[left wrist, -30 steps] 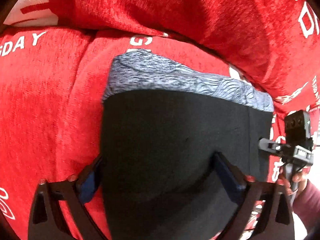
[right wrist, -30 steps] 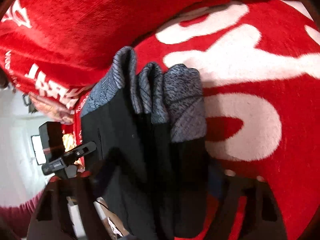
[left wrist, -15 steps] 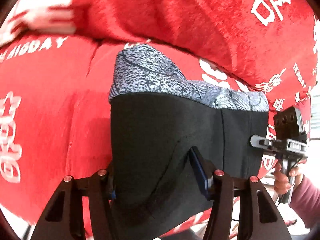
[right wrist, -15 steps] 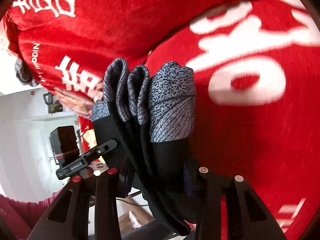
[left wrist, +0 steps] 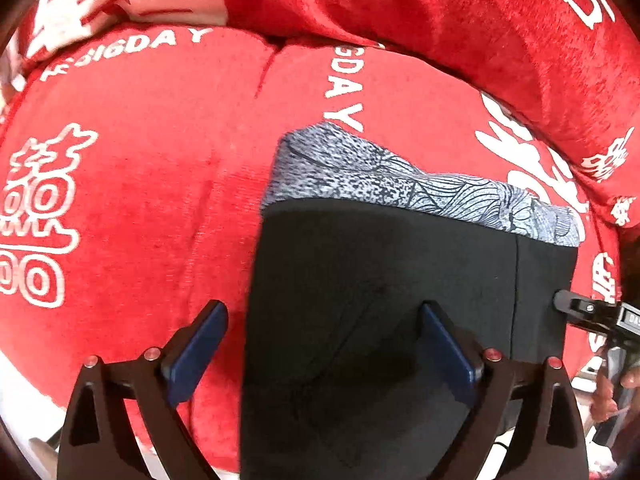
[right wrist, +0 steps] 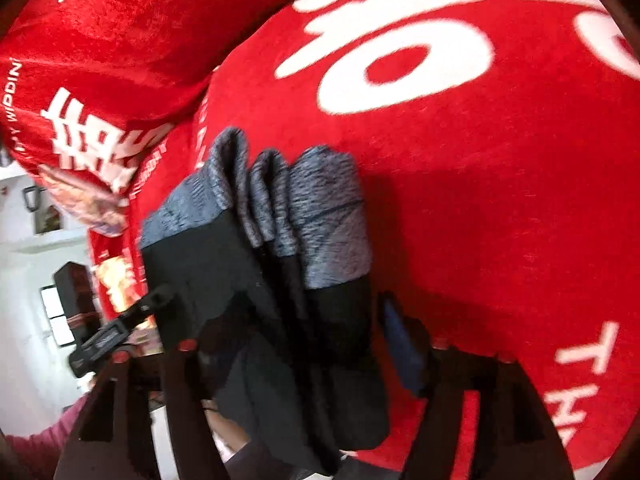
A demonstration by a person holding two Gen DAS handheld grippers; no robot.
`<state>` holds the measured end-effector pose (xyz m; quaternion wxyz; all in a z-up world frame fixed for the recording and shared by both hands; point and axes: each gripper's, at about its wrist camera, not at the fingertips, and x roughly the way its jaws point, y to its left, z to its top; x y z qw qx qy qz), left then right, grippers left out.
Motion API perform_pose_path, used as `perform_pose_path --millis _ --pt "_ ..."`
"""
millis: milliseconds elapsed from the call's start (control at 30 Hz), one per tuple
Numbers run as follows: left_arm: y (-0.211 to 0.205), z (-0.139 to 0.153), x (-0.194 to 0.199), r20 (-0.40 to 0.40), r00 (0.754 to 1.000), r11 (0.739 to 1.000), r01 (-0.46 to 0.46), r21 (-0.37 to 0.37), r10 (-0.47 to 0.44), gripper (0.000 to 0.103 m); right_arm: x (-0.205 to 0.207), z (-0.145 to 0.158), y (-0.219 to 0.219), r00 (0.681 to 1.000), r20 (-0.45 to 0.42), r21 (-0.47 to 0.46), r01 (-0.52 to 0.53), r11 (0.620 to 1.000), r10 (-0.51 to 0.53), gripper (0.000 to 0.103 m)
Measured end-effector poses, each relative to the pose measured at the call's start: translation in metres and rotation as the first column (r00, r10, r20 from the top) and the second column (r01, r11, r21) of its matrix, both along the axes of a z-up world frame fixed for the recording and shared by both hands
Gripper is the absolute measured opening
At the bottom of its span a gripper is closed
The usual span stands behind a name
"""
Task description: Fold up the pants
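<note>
The folded black pants (left wrist: 380,292) with a grey patterned waistband (left wrist: 400,176) lie on the red sofa seat (left wrist: 140,200). My left gripper (left wrist: 324,344) is open, its blue pads (left wrist: 196,348) spread apart, the right pad resting on the black cloth. In the right wrist view the pants (right wrist: 248,280) show as several stacked folds with grey ends (right wrist: 328,212). My right gripper (right wrist: 292,344) is open around the stack's near end, its right blue pad (right wrist: 400,344) clear of the cloth. The right gripper also shows in the left wrist view (left wrist: 592,316).
A red back cushion (left wrist: 440,20) with white lettering rises behind the seat. The sofa's front edge runs along the bottom left of the left wrist view. A white room with a dark cabinet (right wrist: 76,292) lies to the left in the right wrist view.
Both grippers have opened and let go of the pants, which now rest on the seat. The left view has shifted so the pants sit further right.
</note>
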<state>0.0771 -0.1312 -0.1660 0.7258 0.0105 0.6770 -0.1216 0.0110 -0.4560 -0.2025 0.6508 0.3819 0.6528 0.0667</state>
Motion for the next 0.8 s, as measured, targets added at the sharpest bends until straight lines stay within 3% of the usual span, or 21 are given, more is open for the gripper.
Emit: perform_pose_path --millis 167,233,367,500,700,800 --pt "-0.003 0.024 -0.008 0.046 0.999 0.994 0.019 0.107 -0.024 0.097 -0.016 0.034 -0.003 1.0 -0.01 -0.227 0.009 0.974 -0.012 0.082" --pt "-0.006 0.04 -0.016 0.083 0.995 0.992 0.037 0.124 -0.047 0.102 -0.021 0.051 0.004 1.0 0.007 -0.286 0.018 0.958 -0.017 0.086" --pt "-0.011 0.064 -0.031 0.113 0.99 0.99 0.064 0.127 -0.079 0.102 -0.029 0.078 0.03 1.0 0.029 -0.362 0.001 0.932 0.01 0.102" --pt "-0.018 0.075 -0.044 0.097 0.99 0.989 0.089 0.115 -0.1 0.102 -0.03 0.104 0.061 0.997 0.077 -0.453 0.01 0.892 0.028 0.103" --pt "-0.023 0.082 -0.06 0.156 0.981 0.968 0.08 0.237 -0.119 0.102 -0.043 0.116 0.083 0.998 0.026 -0.496 -0.034 0.867 0.054 0.103" --pt "-0.023 0.08 -0.064 0.147 0.981 0.965 0.087 0.247 -0.126 0.102 -0.046 0.119 0.096 0.996 0.008 -0.528 -0.074 0.846 0.093 0.102"
